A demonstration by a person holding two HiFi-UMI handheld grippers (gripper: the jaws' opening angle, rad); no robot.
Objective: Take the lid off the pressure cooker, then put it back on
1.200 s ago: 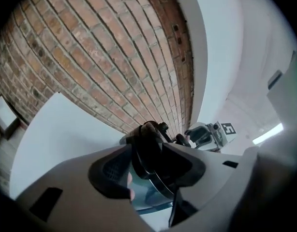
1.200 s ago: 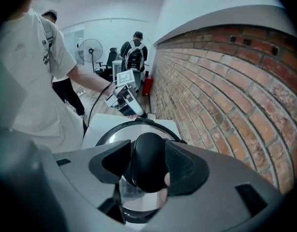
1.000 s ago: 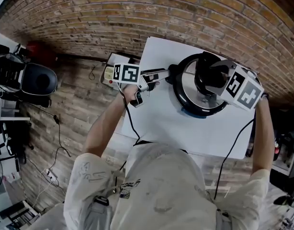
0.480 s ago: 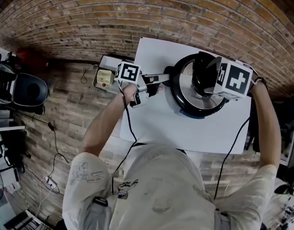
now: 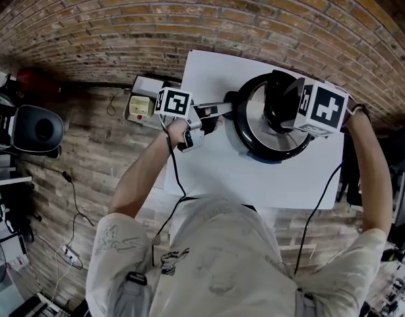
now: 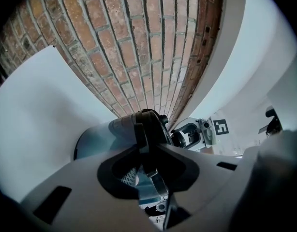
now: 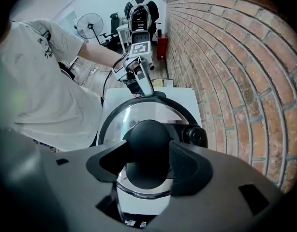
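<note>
The pressure cooker (image 5: 255,144) stands on the white table (image 5: 216,170) with its steel lid (image 5: 262,124) on. My left gripper (image 5: 216,111) points level at the cooker's black side handle (image 6: 147,134). Its jaws are closing, and the pads touch both sides of that handle. The cooker's body (image 6: 102,134) fills the space behind. My right gripper (image 5: 281,111) points down over the lid (image 7: 139,117). The right gripper (image 7: 148,163) has its pads pressed on either side of the round black lid knob (image 7: 148,144).
A brick wall (image 5: 189,18) runs along the table's far edge. A small yellow box (image 5: 140,104) sits on a stand left of the table, and a round black fan (image 5: 41,127) stands on the wooden floor. Cables trail from both grippers. A person (image 7: 141,8) stands far off.
My left gripper's jaws have narrowed onto the side handle. The right gripper has tipped more upright over the knob, its marker cube swinging up and left.
</note>
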